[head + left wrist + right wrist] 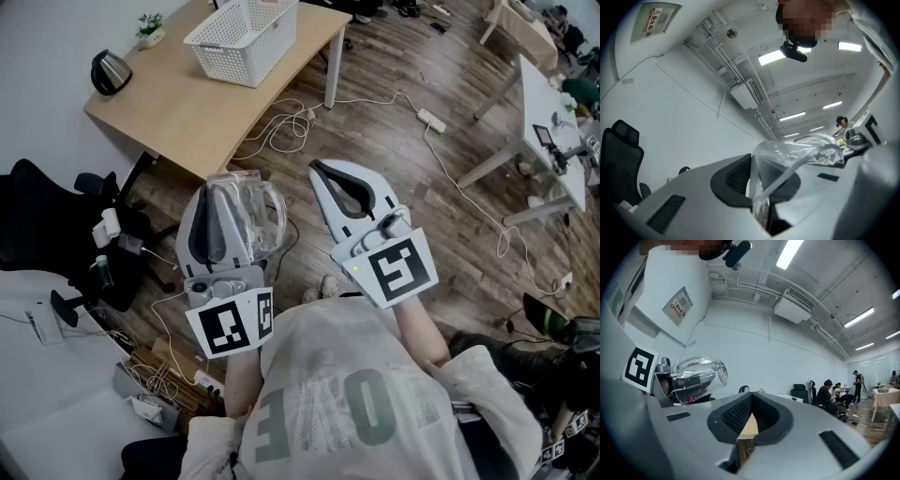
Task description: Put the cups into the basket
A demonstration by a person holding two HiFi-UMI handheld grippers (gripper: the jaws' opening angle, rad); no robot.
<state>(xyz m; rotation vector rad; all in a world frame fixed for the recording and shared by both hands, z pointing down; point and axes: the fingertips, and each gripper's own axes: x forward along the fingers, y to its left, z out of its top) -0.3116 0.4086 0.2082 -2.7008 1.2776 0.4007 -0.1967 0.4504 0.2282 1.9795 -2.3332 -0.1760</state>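
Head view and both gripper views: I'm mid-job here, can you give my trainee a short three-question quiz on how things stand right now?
1. True or false: the white basket stands on the wooden table.
2. Pick one: what do the left tongs hold? A. a clear cup; B. a plate; C. nothing.
3. Fill in the blank: the right tongs are ___ (open or shut), with nothing between them.

Key: 1 true; 2 A; 3 shut.
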